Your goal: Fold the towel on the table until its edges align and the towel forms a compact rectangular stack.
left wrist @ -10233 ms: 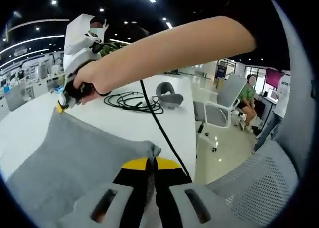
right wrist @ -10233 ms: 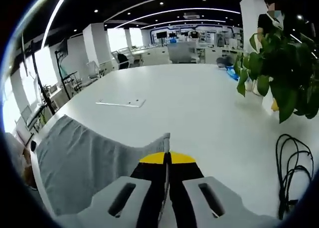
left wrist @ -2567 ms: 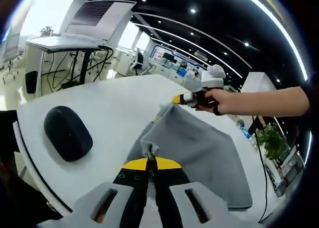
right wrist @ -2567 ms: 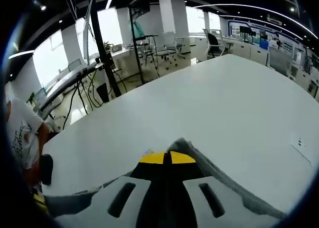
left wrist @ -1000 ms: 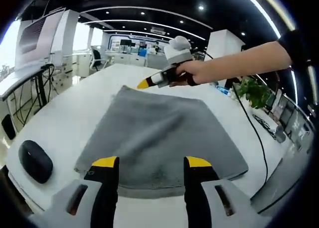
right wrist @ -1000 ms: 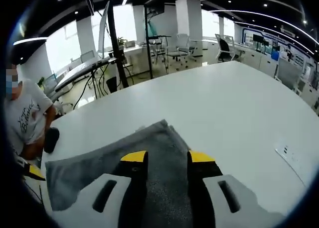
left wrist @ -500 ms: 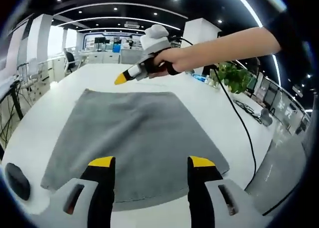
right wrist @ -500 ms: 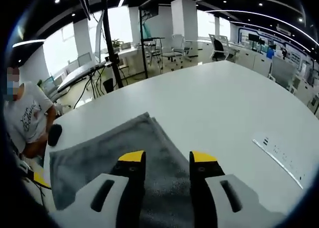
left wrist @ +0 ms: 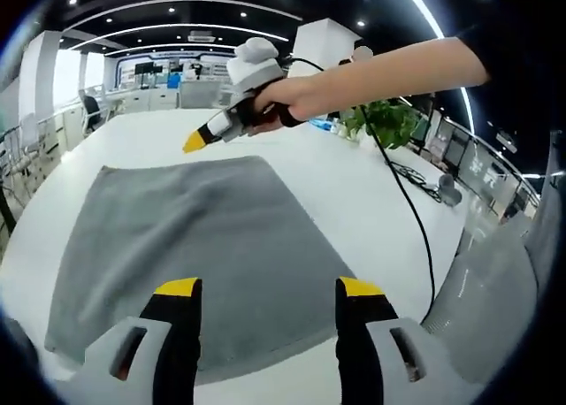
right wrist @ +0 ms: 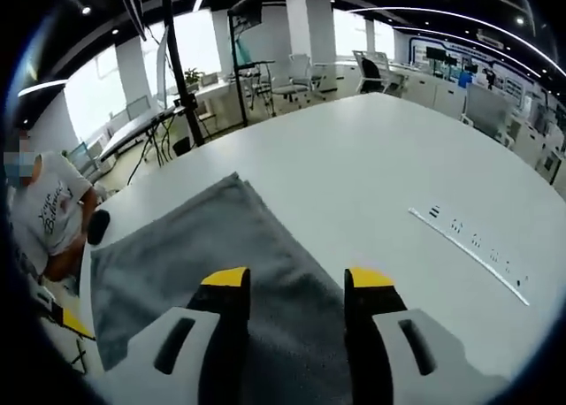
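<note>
Clearly soft, light and limp, the grey towel (left wrist: 190,246) lies flat on the white counter (right wrist: 371,171), best pinched at its corners. Both the left gripper (left wrist: 270,288) and right gripper (right wrist: 296,279) hover above it with fingers spread, grasping nothing.

matt grey nubby cloth towel (left wrist: 186,237) on a smooth glossy white table (right wrist: 371,166).

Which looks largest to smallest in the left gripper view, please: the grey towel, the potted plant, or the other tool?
1. Grey towel, by far.
2. Other tool and potted plant: similar; differing distance makes ranking unsure.
</note>
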